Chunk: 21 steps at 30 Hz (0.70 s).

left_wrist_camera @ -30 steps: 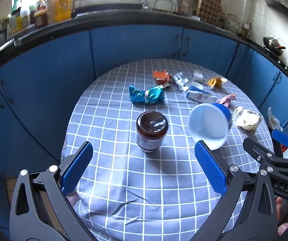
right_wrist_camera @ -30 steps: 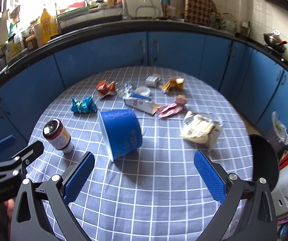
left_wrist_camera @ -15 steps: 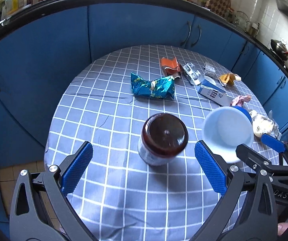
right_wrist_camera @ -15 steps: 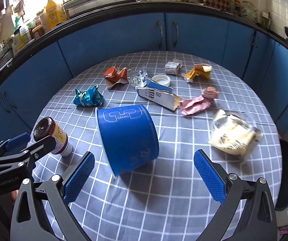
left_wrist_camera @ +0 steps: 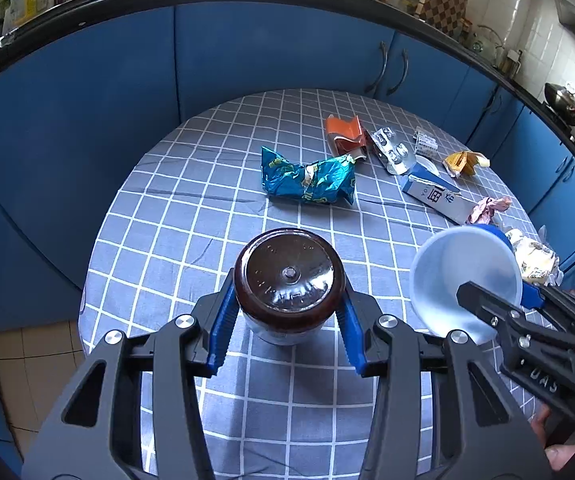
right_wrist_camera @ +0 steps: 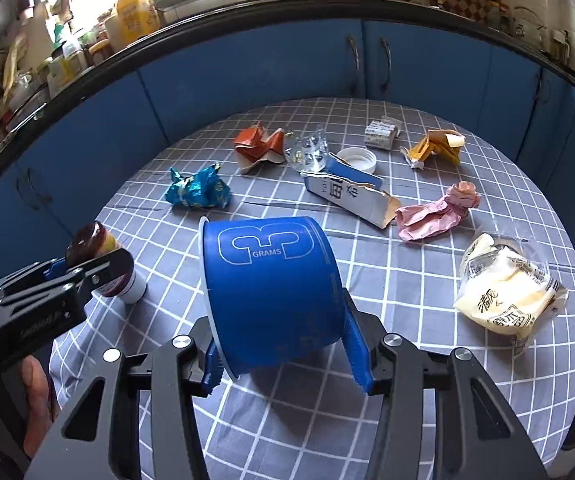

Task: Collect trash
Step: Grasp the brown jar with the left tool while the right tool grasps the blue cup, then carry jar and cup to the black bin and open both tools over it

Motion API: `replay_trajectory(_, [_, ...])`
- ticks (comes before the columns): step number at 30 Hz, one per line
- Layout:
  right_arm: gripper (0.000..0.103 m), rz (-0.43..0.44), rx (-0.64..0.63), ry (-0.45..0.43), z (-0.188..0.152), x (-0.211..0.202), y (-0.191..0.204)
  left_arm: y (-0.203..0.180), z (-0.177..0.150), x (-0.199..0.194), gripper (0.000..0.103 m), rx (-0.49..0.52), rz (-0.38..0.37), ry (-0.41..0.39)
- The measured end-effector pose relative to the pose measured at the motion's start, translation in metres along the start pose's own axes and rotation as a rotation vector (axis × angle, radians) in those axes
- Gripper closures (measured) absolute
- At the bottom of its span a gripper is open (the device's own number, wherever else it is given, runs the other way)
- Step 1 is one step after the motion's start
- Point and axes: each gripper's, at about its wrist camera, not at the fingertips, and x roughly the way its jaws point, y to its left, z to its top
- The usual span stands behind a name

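Note:
A jar with a dark brown lid stands upright on the checked tablecloth. My left gripper is closing around it, and the blue pads touch its sides just under the lid. A blue tub lies on its side with its white inside facing left. My right gripper is closing across its body, pads against the wall. In the right wrist view the jar shows at the left with the left gripper on it.
Trash lies across the far half of the round table: a teal wrapper, an orange wrapper, a torn carton, a pink wrapper, a yellow wrapper and a plastic bag. Blue cabinets ring the table.
Both grippers came down and forward, then their jaws closed from wide open: the left onto the jar, the right onto the blue tub.

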Motion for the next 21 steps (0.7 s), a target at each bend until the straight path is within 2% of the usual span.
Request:
replay_trajectory(5, [0.057,-0.035,0.002,-0.022,-0.001,-0.009,0.001,0.002,-0.001,-0.004,0.056,-0.015,-0.022,-0.007])
replay_trajectory(11, [0.059,-0.058,0.013,-0.047,-0.003,-0.024,-0.005,-0.012,0.000,-0.016,0.056,0.020,-0.037,-0.033])
replay_trajectory(12, [0.063,-0.066,0.011,-0.051,-0.003,-0.027,-0.006,-0.017,0.000,-0.018,0.056,0.031,-0.037,-0.038])
replay_trajectory(13, [0.075,-0.071,0.009,-0.051,-0.004,-0.029,-0.007,-0.022,0.000,-0.019,0.056,0.041,-0.035,-0.043])
replay_trajectory(21, [0.078,-0.085,0.068,-0.049,-0.015,-0.044,-0.034,-0.056,-0.002,-0.027,0.056,0.092,-0.064,-0.060])
